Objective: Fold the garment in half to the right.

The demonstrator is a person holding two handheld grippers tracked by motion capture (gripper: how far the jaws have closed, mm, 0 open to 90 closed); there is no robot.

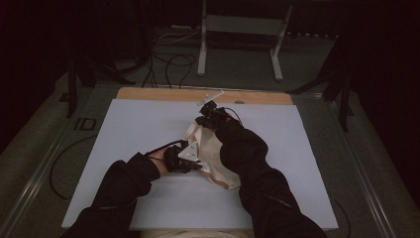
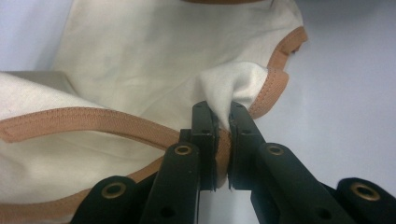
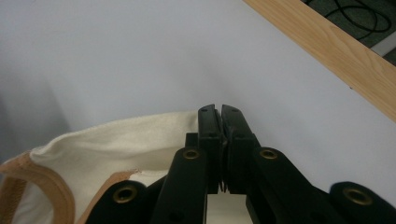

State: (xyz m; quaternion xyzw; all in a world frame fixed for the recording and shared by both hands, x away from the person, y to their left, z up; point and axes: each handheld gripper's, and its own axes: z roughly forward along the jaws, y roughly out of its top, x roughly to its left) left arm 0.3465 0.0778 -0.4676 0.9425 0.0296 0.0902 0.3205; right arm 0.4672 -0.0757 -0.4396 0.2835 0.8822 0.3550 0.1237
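Cream cloth (image 1: 214,153) with tan binding along its edges lies bunched near the middle of the pale table (image 1: 129,129), and both tongs grip it. In the high view the left tongs (image 1: 195,159) sit at the cloth's near left side, and the right tongs (image 1: 203,120) at its far end, toward the table's wooden strip (image 1: 148,94); the cloth stretches between the two, partly hidden under the right sleeve (image 1: 247,153).

Seen from the left gripper view, the left tongs (image 2: 223,123) are clamped on a pinched fold of the cloth (image 2: 163,56) right beside the tan binding (image 2: 273,91); the fold stands up between the jaws, while the rest of the cloth spreads away ahead and to the left over the table (image 2: 350,93).

From the right gripper view, the right tongs (image 3: 219,112) are pressed together, with a thin cloth edge caught low between the jaws. The cloth (image 3: 116,149) hangs to the left of and below these tongs, its tan binding (image 3: 51,186) curving at the lower left. Beyond the tips lie the bare table (image 3: 140,56) and the wooden strip (image 3: 327,42).
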